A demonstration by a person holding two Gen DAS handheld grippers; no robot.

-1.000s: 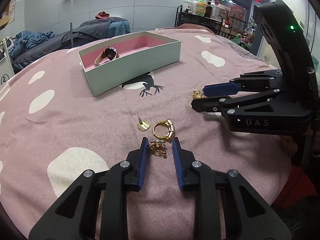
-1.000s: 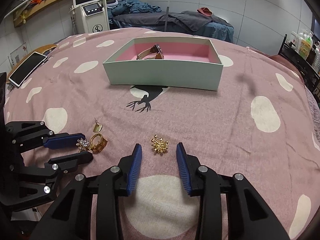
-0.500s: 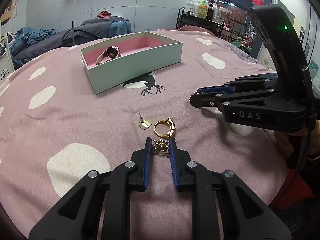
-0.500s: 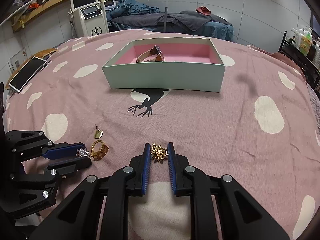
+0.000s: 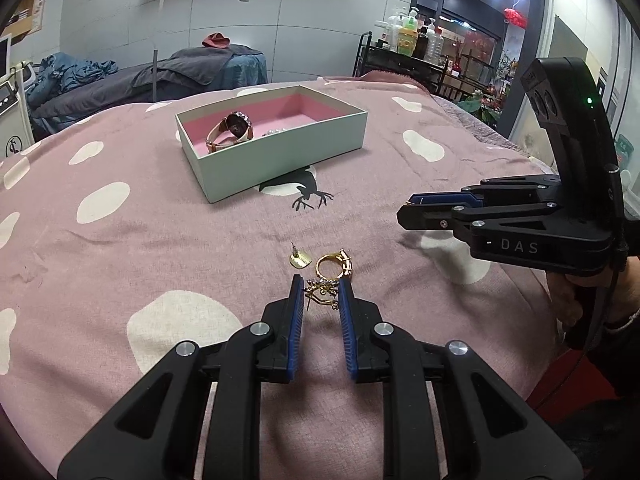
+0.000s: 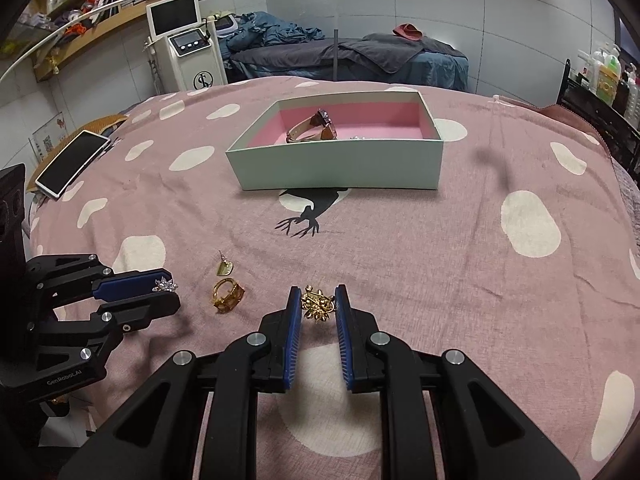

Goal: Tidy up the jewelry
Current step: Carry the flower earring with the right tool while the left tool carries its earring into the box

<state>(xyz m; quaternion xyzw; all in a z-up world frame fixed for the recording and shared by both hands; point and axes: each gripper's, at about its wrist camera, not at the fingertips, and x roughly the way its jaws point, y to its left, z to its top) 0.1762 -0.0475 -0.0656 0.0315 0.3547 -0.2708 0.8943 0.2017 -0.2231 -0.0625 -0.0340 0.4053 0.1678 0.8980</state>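
The left gripper [image 5: 320, 290] is pinching a crystal-set gold earring [image 5: 322, 291]; its jaws have just been closing, and the blue pads [image 5: 295, 300] now press the piece from both sides. The right wrist view shows the same earring's crystal flower projecting from that gripper's tips, clear of the cloth. The right gripper [image 6: 318, 300] is likewise clamped on a gold spider-shaped brooch [image 6: 317, 304], its jaws also having just been closing, with the brooch caught between the pads near the tips. Both grippers sit low over a pink bedspread [image 6: 400, 264] patterned with cream spots and a black deer silhouette. Two items remain loose on the cloth just beyond the left gripper: a gold ring [image 5: 335, 266] with baguette stones and, touching or just beside it on the left, a small flat gold stud earring [image 5: 300, 259]. The pale green box [image 6: 340, 168] with a pink lining stands well apart, further up the bedspread. It holds a wristwatch [image 6: 314, 128] with a tan strap, lying on its side, and a few pearl-like beads [image 5: 274, 132] next to it. A phone [image 6: 72, 162] lies at the left edge of the bed.
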